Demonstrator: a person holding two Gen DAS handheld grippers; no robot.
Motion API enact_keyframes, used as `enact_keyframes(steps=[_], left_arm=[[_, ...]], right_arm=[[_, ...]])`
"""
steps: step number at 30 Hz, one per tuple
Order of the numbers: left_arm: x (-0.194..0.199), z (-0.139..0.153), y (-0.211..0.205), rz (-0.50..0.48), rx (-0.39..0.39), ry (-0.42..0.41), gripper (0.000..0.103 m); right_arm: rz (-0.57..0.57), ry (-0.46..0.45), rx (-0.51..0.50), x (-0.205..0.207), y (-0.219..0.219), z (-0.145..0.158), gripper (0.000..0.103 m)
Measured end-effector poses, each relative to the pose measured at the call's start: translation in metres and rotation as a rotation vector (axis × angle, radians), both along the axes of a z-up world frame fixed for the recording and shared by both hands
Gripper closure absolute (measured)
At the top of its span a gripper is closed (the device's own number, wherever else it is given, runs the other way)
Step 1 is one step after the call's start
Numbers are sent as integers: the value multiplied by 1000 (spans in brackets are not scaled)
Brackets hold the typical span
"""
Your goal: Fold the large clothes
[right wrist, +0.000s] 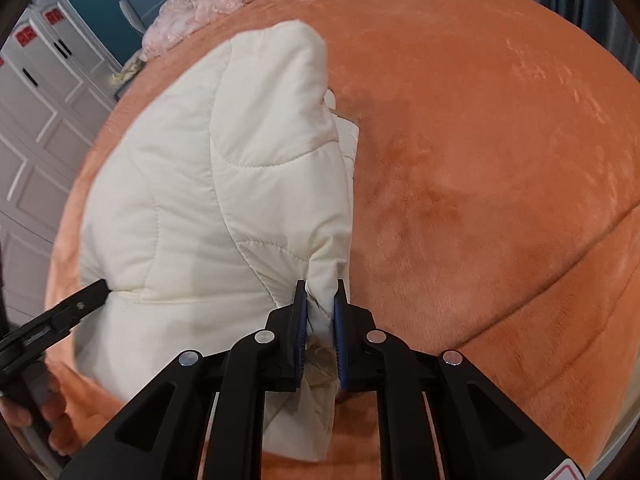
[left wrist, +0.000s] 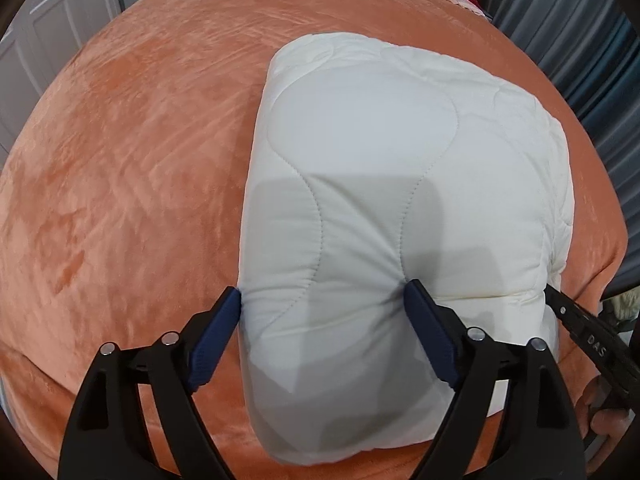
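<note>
A thick cream quilted garment point(left wrist: 392, 184) lies folded into a bulky bundle on an orange plush bedspread point(left wrist: 132, 168). My left gripper point(left wrist: 322, 300) has its jaws wide apart, squeezing the bundle's near left end between the blue pads. My right gripper point(right wrist: 320, 292) is shut on the near right edge of the same garment point(right wrist: 216, 184), with cloth pinched between its pads. The right gripper's tip shows at the right in the left wrist view point(left wrist: 560, 304). The left gripper's tip shows at the left in the right wrist view point(right wrist: 92, 292).
The orange bedspread point(right wrist: 480, 160) covers the whole bed. Pink lace bedding point(right wrist: 224, 4) lies at the far end. White panelled cupboard doors point(right wrist: 36, 128) stand to the left. Grey-blue curtains point(left wrist: 576, 52) hang on the right.
</note>
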State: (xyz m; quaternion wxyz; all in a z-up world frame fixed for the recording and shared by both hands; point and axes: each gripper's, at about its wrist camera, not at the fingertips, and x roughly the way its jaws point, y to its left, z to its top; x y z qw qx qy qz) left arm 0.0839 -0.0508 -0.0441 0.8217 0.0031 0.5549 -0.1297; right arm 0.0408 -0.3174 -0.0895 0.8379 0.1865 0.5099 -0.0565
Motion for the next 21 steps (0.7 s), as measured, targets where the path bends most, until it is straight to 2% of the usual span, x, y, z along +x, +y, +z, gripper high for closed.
enact_keyframes(steps=[4, 6, 8, 10, 12, 14, 15, 17, 20, 21], left_arm=[[6, -11, 4, 33, -39, 24, 12], [6, -12, 7, 47, -45, 19, 8], [6, -9, 11, 56, -71, 17, 8], [6, -1, 16, 63, -102, 20, 8], [11, 11, 21, 52, -166, 20, 10], [19, 21, 26, 62, -223, 14, 8], [26, 23, 27, 69, -244, 16, 5], [40, 18, 26, 70, -280, 57, 5], [58, -1, 25, 87, -334, 134, 5], [60, -4, 26, 99, -341, 135, 5]], right_arm=[[15, -2, -40, 8, 6, -3, 91], [13, -10, -32, 5, -4, -1, 88], [-16, -23, 24, 2, -15, 1, 70], [-75, -41, 99, -6, -29, 12, 56], [-102, -81, 188, -8, -41, 21, 53], [-133, -140, 297, -5, -55, 31, 30], [-148, -161, 334, -3, -61, 34, 27], [-163, -170, 399, 11, -67, 31, 22], [-147, -91, 485, 33, -65, 6, 22], [-138, -69, 513, 39, -63, -2, 22]])
